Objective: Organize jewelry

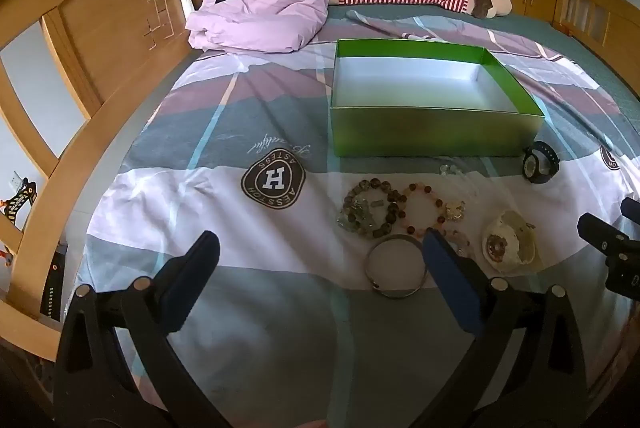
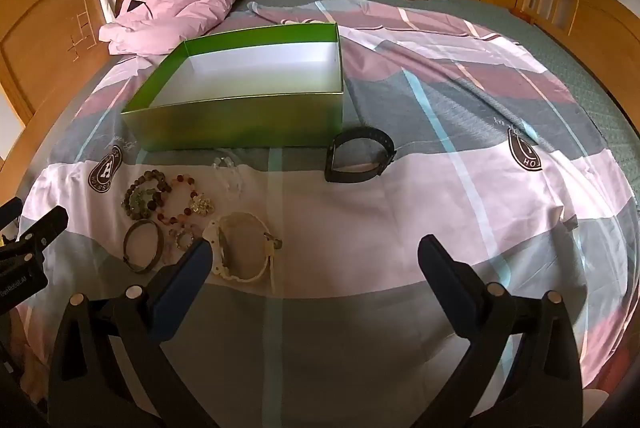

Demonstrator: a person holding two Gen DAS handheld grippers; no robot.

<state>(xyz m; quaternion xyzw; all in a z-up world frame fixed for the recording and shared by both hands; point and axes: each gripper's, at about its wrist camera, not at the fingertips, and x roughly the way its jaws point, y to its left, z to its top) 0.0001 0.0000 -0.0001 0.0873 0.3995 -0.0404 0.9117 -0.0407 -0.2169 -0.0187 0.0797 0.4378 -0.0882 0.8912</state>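
Jewelry lies on the bed (image 1: 280, 292), on a white band of the cover, just before an empty green box (image 1: 432, 132). Two bead bracelets (image 1: 372, 206) touch each other; a metal bangle (image 1: 396, 266) is near them, and a white watch (image 1: 510, 242) lies to the right. A black watch (image 2: 360, 158) stands beside the box's corner. The left claw (image 1: 320, 252) hangs wide above the cover, one finger over the bangle's edge, holding nothing. The right claw (image 2: 316, 254) is wide too and empty, its left finger next to the white watch.
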